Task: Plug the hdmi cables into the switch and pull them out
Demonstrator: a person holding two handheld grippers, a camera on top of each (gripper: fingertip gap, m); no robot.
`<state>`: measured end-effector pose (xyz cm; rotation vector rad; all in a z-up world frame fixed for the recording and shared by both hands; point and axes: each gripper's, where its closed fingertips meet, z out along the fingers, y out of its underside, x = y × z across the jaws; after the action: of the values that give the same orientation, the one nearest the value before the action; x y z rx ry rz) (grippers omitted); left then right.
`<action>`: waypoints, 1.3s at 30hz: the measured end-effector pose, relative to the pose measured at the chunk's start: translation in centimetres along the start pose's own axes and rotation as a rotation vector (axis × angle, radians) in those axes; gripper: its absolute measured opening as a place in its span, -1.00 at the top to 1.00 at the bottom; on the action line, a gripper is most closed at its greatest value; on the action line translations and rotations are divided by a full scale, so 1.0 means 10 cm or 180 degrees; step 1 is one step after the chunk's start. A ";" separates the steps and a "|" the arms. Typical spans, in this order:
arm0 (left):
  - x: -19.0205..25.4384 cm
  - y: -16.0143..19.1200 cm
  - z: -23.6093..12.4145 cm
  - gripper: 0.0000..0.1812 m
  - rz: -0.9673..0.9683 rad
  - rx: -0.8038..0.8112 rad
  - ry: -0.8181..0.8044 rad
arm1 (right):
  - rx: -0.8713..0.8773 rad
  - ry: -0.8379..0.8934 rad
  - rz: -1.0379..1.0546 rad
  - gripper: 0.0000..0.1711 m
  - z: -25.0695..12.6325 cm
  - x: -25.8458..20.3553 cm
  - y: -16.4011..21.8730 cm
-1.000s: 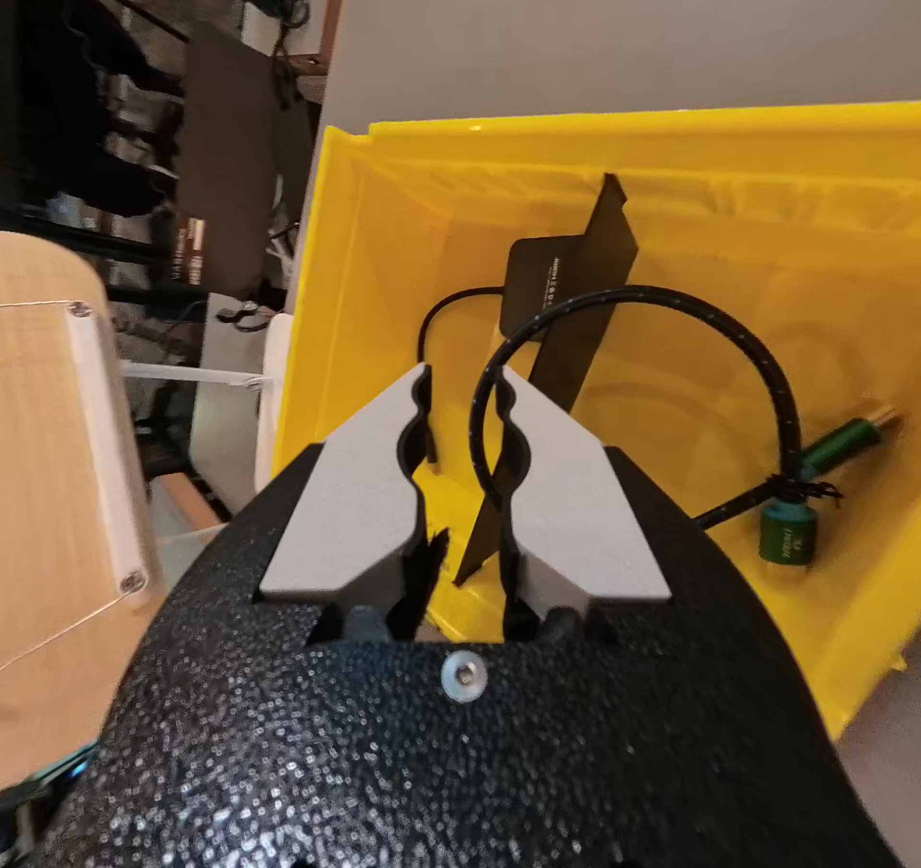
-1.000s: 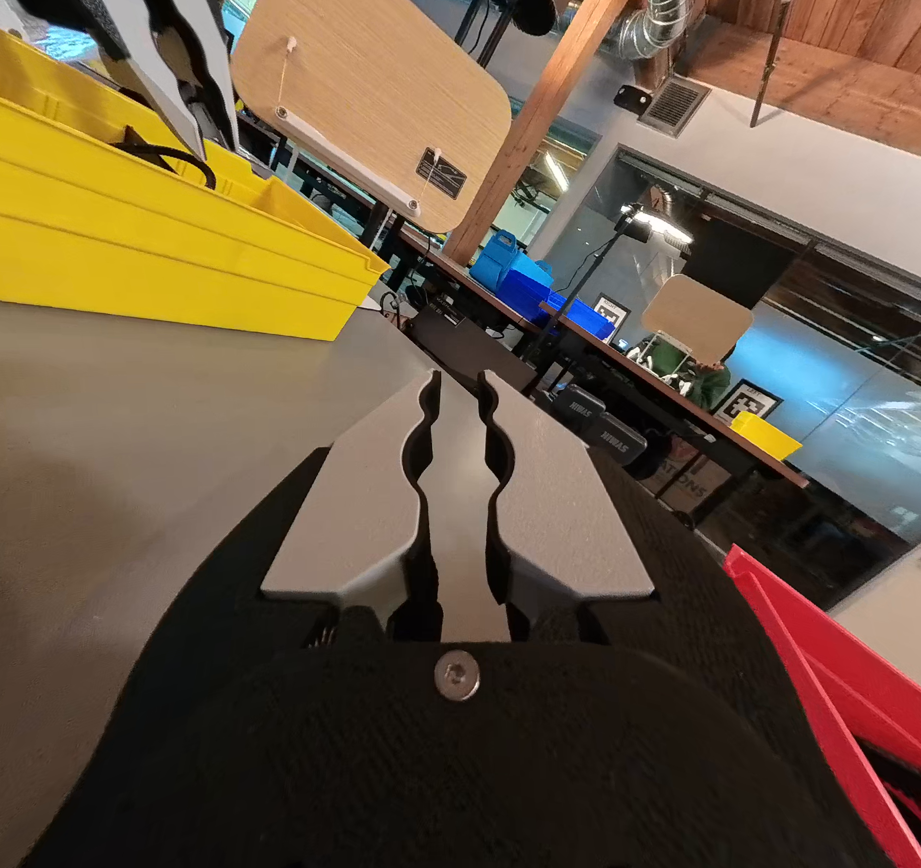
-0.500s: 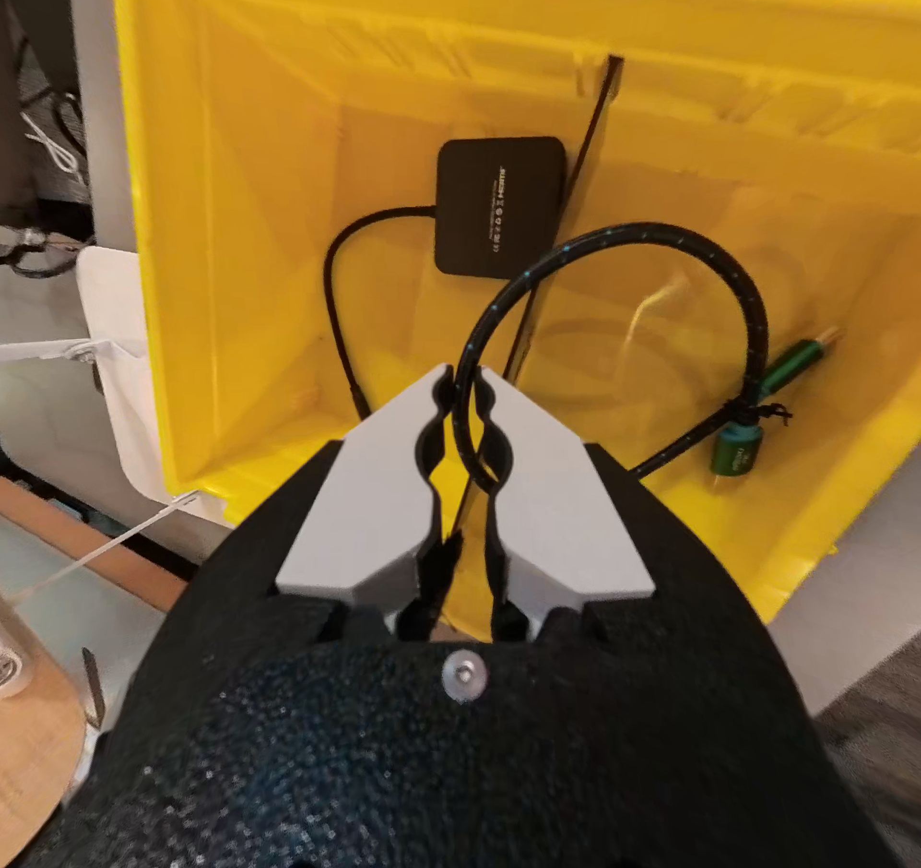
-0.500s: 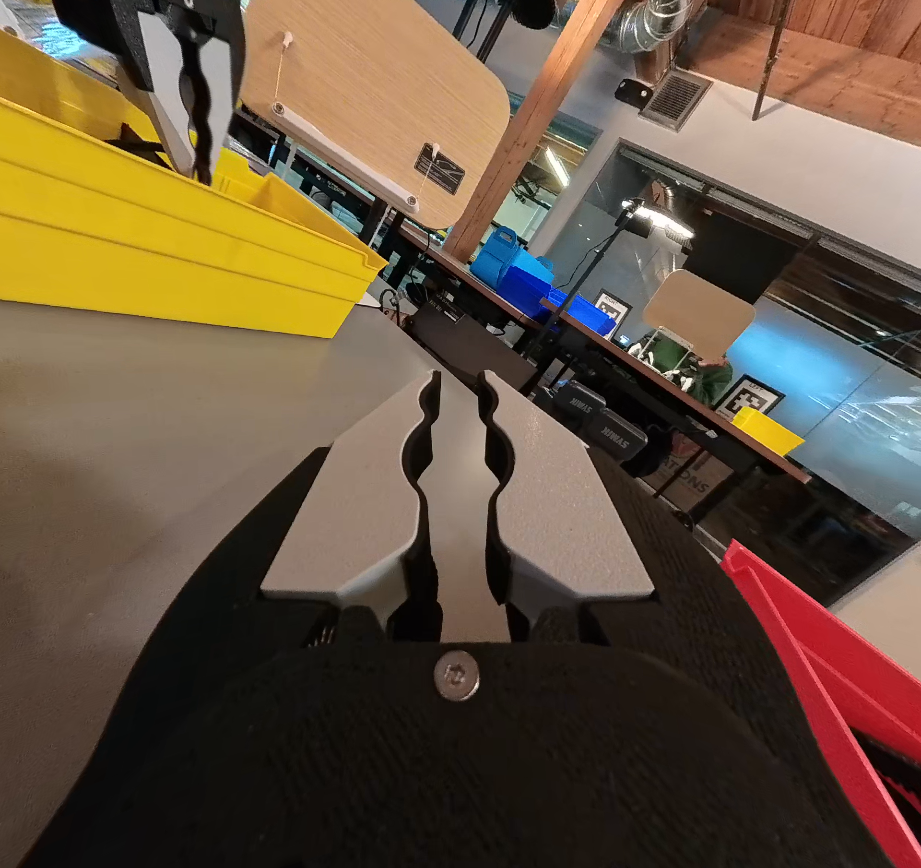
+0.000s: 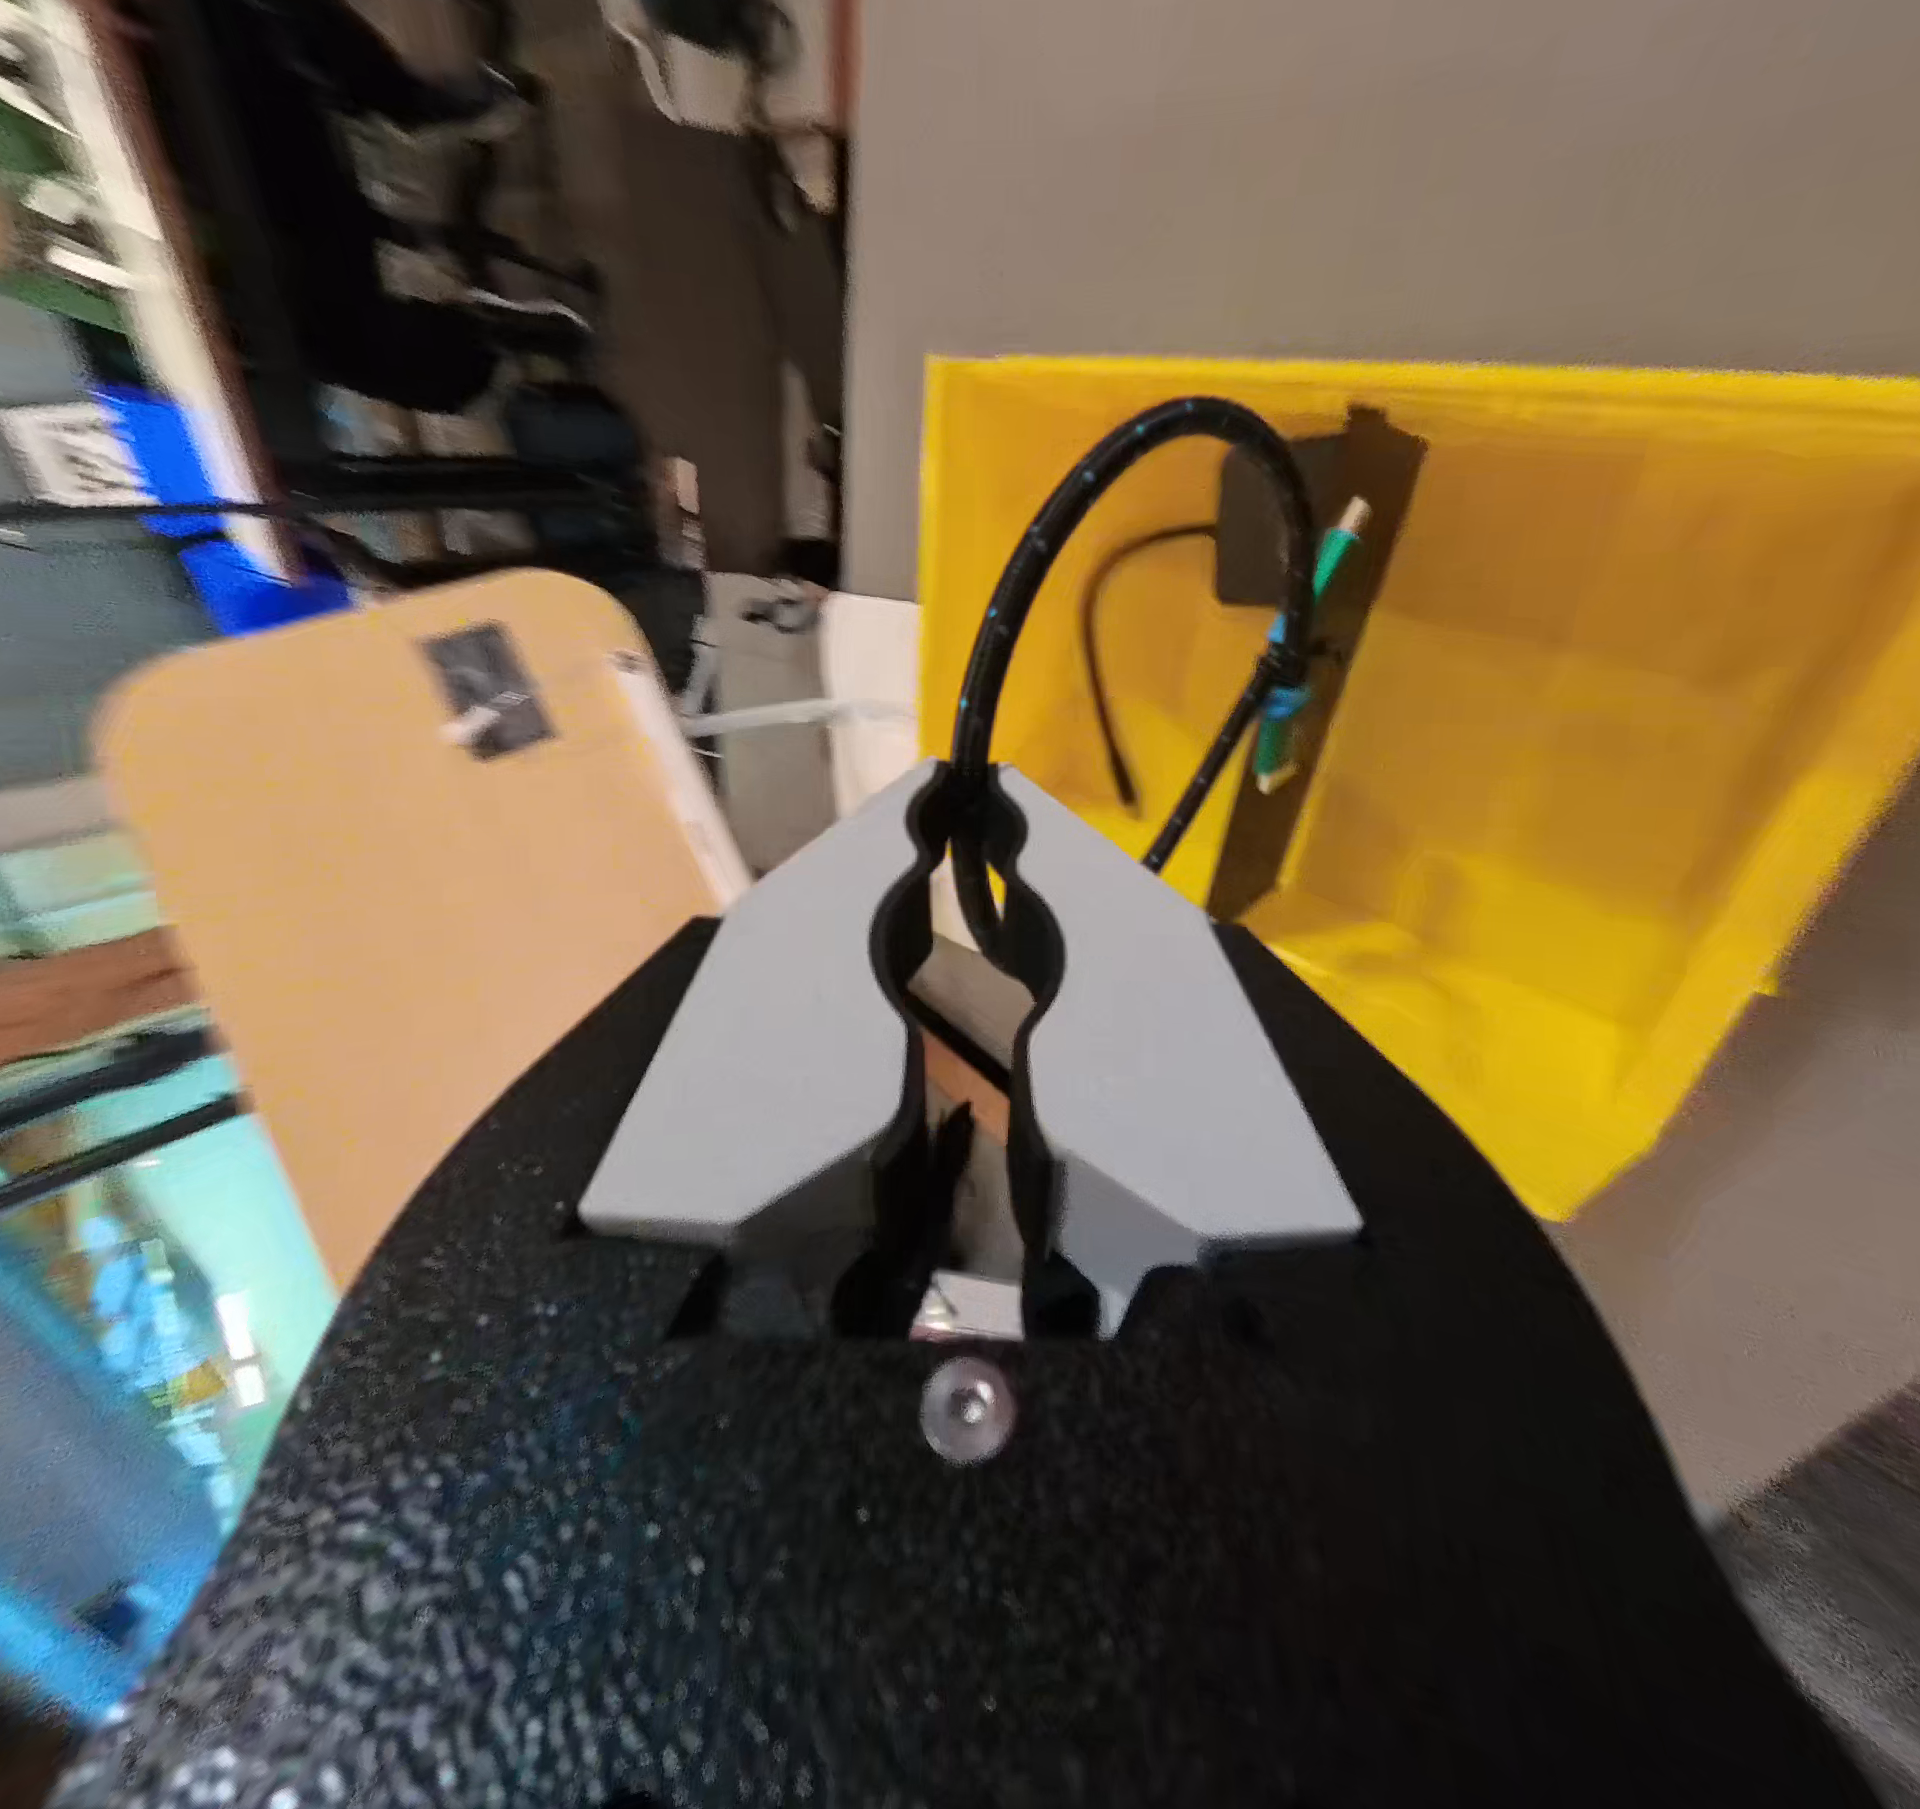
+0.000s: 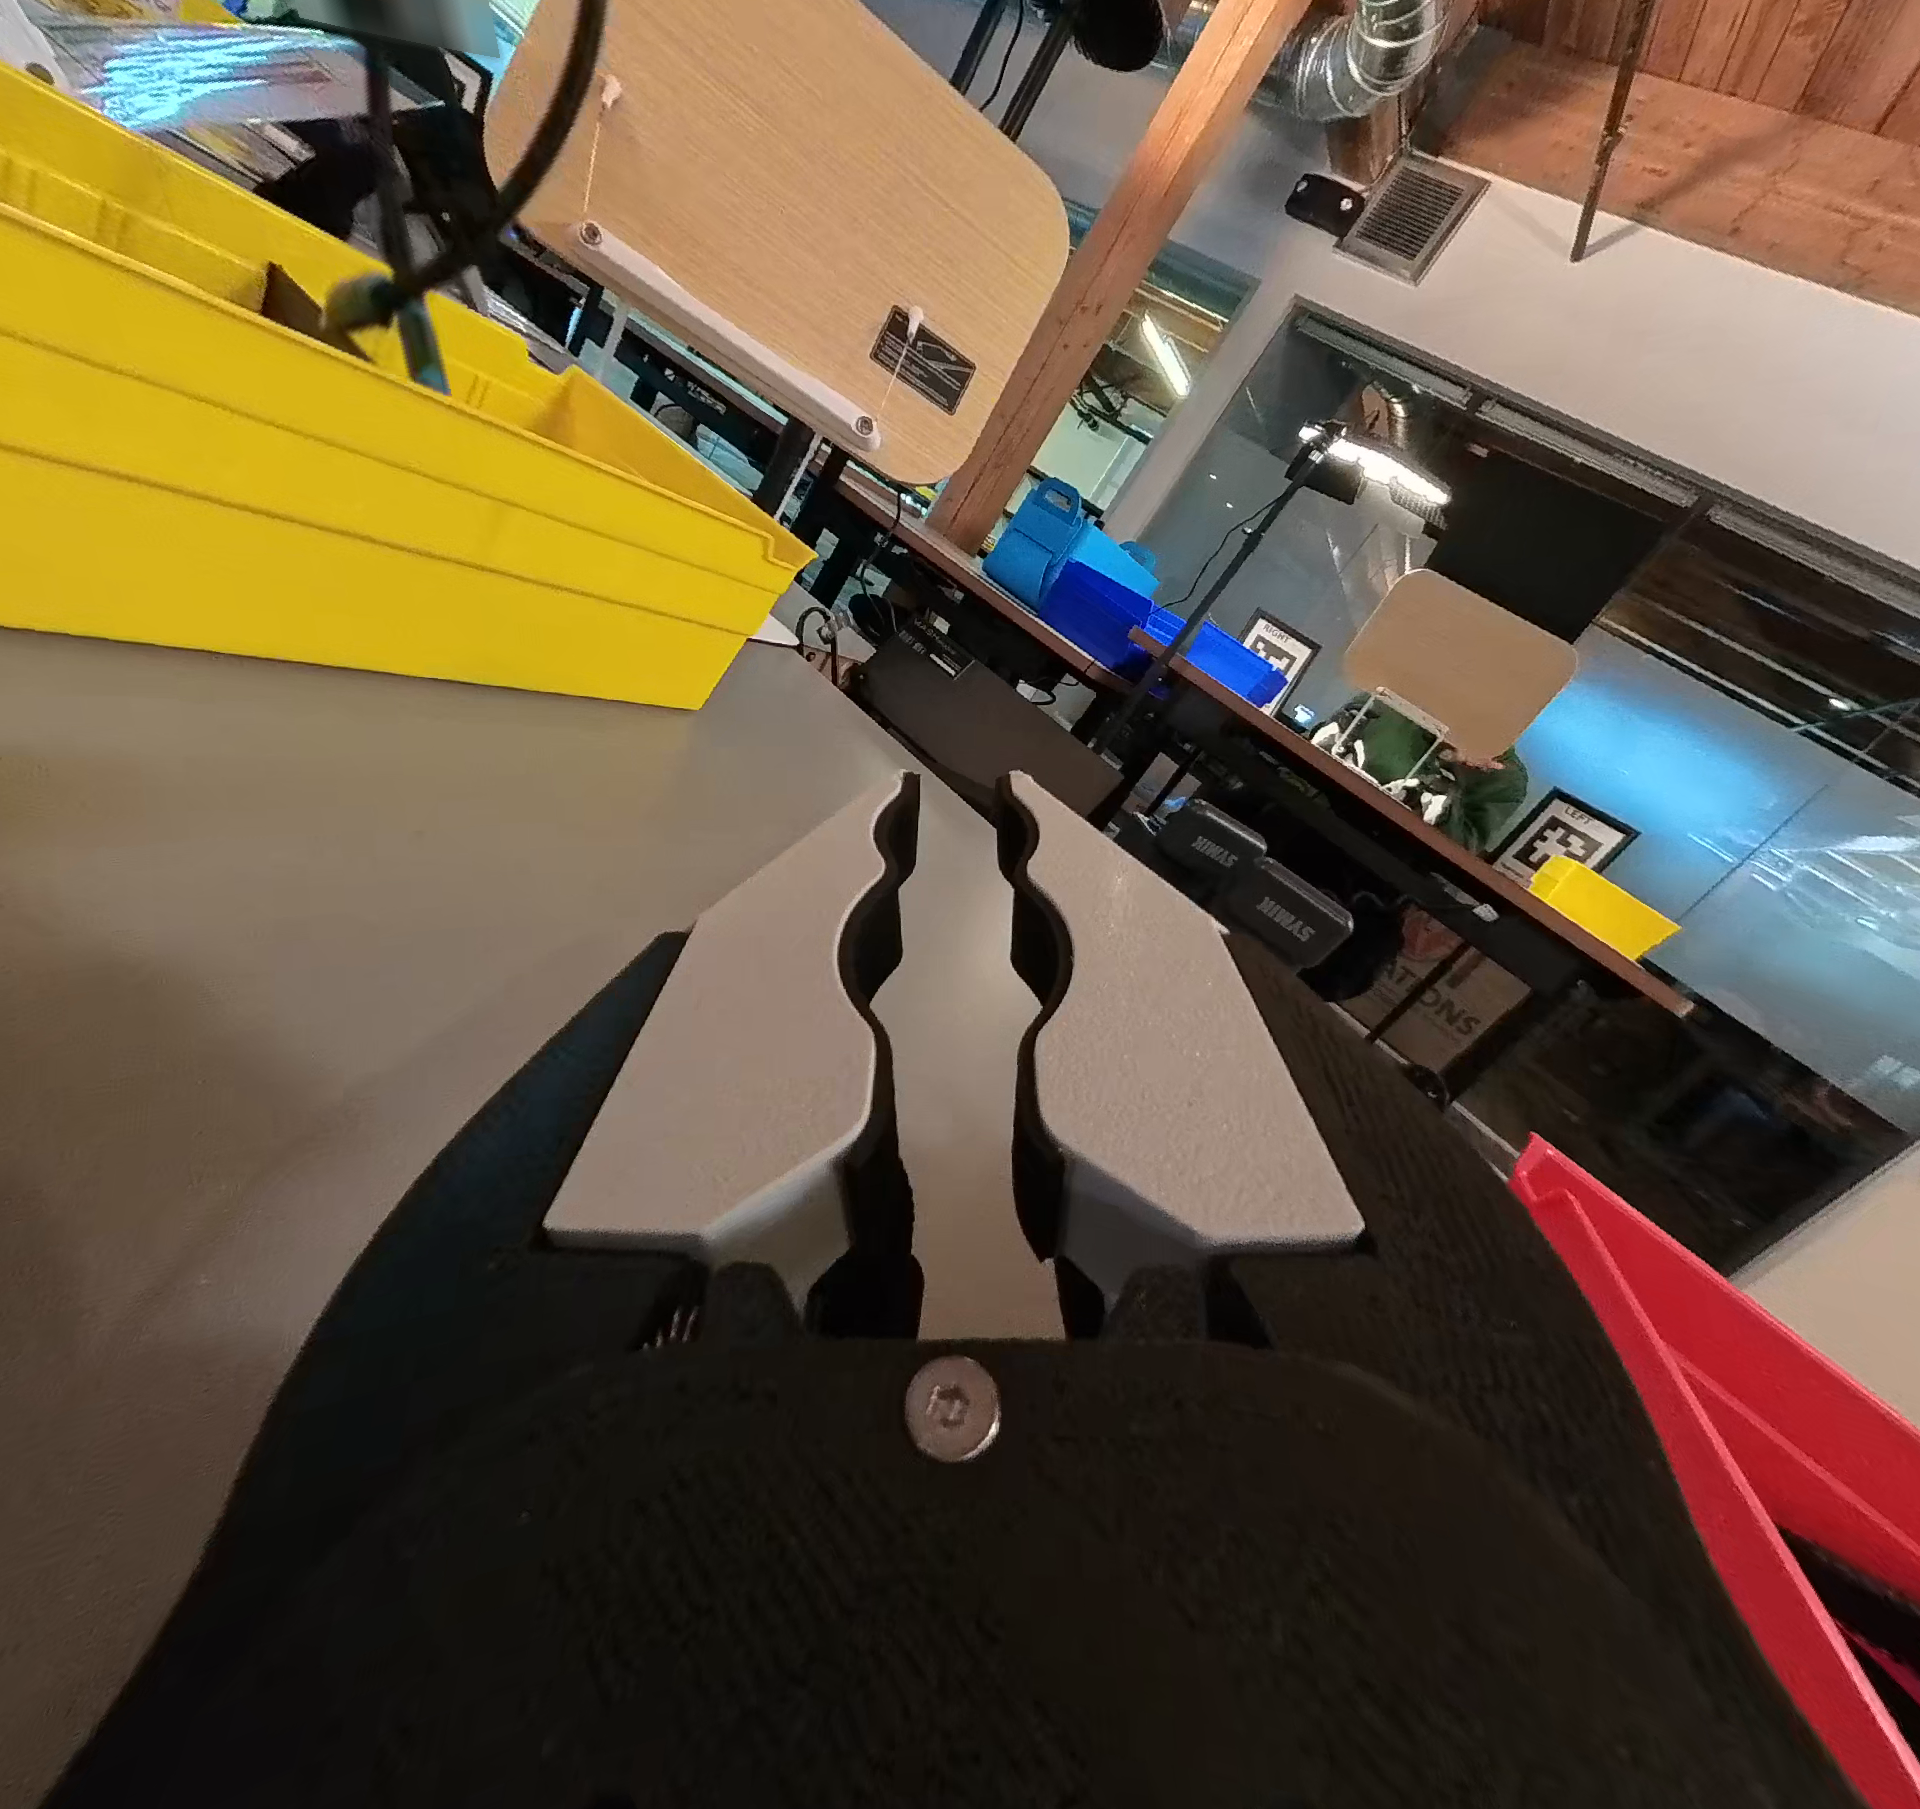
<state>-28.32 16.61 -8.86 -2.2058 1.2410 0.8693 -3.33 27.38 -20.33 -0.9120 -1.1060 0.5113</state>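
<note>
My left gripper (image 5: pixel 961 783) is shut on a black braided hdmi cable (image 5: pixel 1023 554) and holds it in the air, clear of the yellow bin (image 5: pixel 1558 928). The cable loops upward, and its green plugs (image 5: pixel 1283 720) hang tied together at the far end. The black switch (image 5: pixel 1247 554) lies inside the bin, partly hidden behind the loop, with its own thin black lead (image 5: pixel 1107 679). My right gripper (image 6: pixel 956 793) is slightly open and empty, low over the grey table (image 6: pixel 312 876). The right wrist view shows the hanging cable (image 6: pixel 566 97) and a green plug (image 6: pixel 416 351) above the bin (image 6: pixel 364 533).
A black divider (image 5: pixel 1340 679) stands upright in the yellow bin. A red bin (image 6: pixel 1714 1396) sits close on the right of my right gripper. A wooden board (image 6: pixel 790 201) stands past the table edge. Other tables with blue boxes (image 6: pixel 1091 564) are farther back. My hands' fingertips stand some 30 cm from each other. My left gripper is the nearer one to the black switch (image 5: pixel 1247 554): about 20 cm, against 30 cm.
My left gripper closed on the braided cable and pulled back and up, lifting the cable and its green plugs out of the bin. My right gripper has not moved.
</note>
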 end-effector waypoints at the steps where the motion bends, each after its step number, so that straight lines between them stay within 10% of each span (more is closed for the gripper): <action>1: -0.07 -0.10 -0.11 0.97 0.0045 0.0082 -0.0176 | 0.0001 0.0000 0.0000 0.85 0.00 0.00 0.00; 6: -0.17 -0.66 -0.45 0.97 0.0142 0.0601 -0.0713 | 0.0040 0.0025 -0.0016 0.85 -0.01 0.01 -0.03; 17: 0.91 -1.61 0.05 0.96 0.0423 0.1292 0.0836 | 0.0000 0.0297 0.0200 0.86 -0.05 0.22 0.02; 39: 1.47 -1.75 1.92 0.94 0.0017 0.0548 0.1275 | -0.0025 0.0314 0.0116 0.87 -0.04 0.22 0.02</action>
<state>-13.09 29.23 -31.20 -2.3023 1.4385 0.3106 -2.08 28.96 -19.43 -0.9559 -1.0043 0.4870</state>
